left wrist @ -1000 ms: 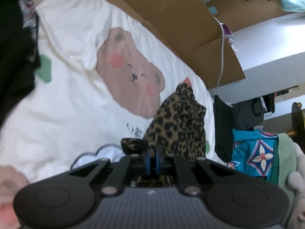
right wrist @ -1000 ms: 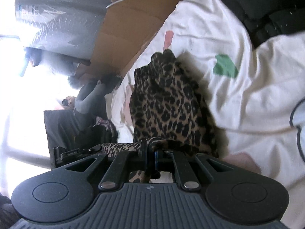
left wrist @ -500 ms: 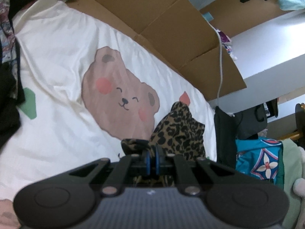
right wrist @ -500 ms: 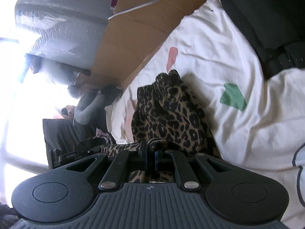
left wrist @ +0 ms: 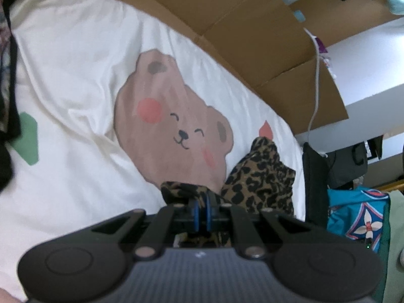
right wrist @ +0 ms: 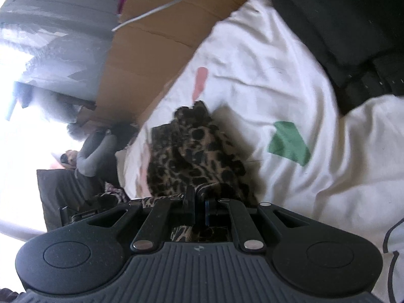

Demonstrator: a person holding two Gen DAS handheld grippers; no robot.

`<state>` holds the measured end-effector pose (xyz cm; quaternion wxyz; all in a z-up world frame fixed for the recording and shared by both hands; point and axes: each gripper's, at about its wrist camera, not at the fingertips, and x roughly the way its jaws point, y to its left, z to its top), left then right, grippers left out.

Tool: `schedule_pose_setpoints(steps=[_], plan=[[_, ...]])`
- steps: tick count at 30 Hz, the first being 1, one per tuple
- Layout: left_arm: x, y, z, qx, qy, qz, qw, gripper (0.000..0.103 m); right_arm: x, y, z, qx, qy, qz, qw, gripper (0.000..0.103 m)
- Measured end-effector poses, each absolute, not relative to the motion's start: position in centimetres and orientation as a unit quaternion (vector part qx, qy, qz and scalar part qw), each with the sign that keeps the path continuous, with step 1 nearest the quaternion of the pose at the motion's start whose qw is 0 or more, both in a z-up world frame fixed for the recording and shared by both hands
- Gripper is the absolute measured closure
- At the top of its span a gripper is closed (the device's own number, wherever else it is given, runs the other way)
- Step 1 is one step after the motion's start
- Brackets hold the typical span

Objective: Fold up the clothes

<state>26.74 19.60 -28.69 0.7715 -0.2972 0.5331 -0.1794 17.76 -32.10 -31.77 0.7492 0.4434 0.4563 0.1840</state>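
A leopard-print garment (left wrist: pixel 260 179) lies bunched on a white bed sheet (left wrist: pixel 75 75) printed with a brown bear. My left gripper (left wrist: pixel 201 208) is shut on one gathered edge of the garment, just in front of the bear's chin. In the right wrist view the same garment (right wrist: pixel 194 149) hangs forward in a heap over the sheet (right wrist: pixel 265 63). There my right gripper (right wrist: pixel 199 202) pinches another edge; its jaws are starting to open a crack, with the fabric still between the pads.
Brown cardboard (left wrist: pixel 240 20) lines the far side of the bed, with a white cable (left wrist: pixel 315 75) running down it. Dark clothes (right wrist: pixel 341 20) are piled on the sheet. A blue patterned bag (left wrist: pixel 358 214) and more dark items stand past the bed's end.
Both grippers have travelled across the sheet with the leopard garment and sunk a little. The bear print has moved toward the centre of the left wrist view. The garment's heap looks smaller and farther off.
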Motion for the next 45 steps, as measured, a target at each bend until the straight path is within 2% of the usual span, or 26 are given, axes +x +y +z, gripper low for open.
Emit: schedule_pose_setpoints(steps=[2, 3, 4, 5, 6, 7, 13, 17, 19, 32, 38, 45], plan=[[27.0, 19.5, -29.3, -0.294, 0.534, -0.183, 0.771, 0.091, 17.7, -32.0, -32.3, 0.448, 0.461, 0.179, 0.745, 0.09], [27.1, 19.4, -29.5, -0.293, 0.536, -0.183, 0.77, 0.084, 17.7, -32.0, -32.5, 0.451, 0.463, 0.178, 0.742, 0.085], [27.2, 19.3, -29.8, -0.293, 0.538, -0.184, 0.769, 0.079, 17.6, -31.9, -32.7, 0.454, 0.463, 0.179, 0.74, 0.069], [27.2, 19.2, -30.0, -0.293, 0.54, -0.186, 0.767, 0.076, 17.5, -31.8, -32.7, 0.457, 0.462, 0.181, 0.738, 0.057], [27.1, 19.2, -30.2, -0.294, 0.542, -0.189, 0.764, 0.07, 17.4, -31.7, -32.8, 0.46, 0.461, 0.184, 0.736, 0.056], [27.0, 19.1, -30.4, -0.297, 0.543, -0.192, 0.761, 0.066, 17.4, -31.6, -32.8, 0.463, 0.461, 0.188, 0.733, 0.056], [26.6, 18.9, -30.6, -0.32, 0.539, -0.209, 0.75, 0.062, 17.6, -30.9, -32.9, 0.471, 0.46, 0.199, 0.726, 0.056], [27.3, 19.2, -29.6, -0.349, 0.518, -0.215, 0.751, 0.062, 18.2, -31.0, -32.4, 0.472, 0.453, 0.199, 0.729, 0.055], [27.8, 19.2, -29.2, -0.353, 0.51, -0.215, 0.754, 0.061, 18.8, -31.2, -32.1, 0.469, 0.449, 0.195, 0.735, 0.05], [29.5, 19.1, -27.4, -0.346, 0.475, -0.201, 0.783, 0.06, 19.5, -32.3, -31.4, 0.451, 0.431, 0.17, 0.763, 0.051], [29.3, 19.0, -27.9, -0.308, 0.487, -0.177, 0.798, 0.06, 19.4, -32.4, -31.0, 0.413, 0.433, 0.15, 0.788, 0.051], [29.8, 17.5, -28.9, -0.192, 0.51, -0.146, 0.825, 0.061, 20.1, -31.6, -30.7, 0.344, 0.443, 0.135, 0.817, 0.052]])
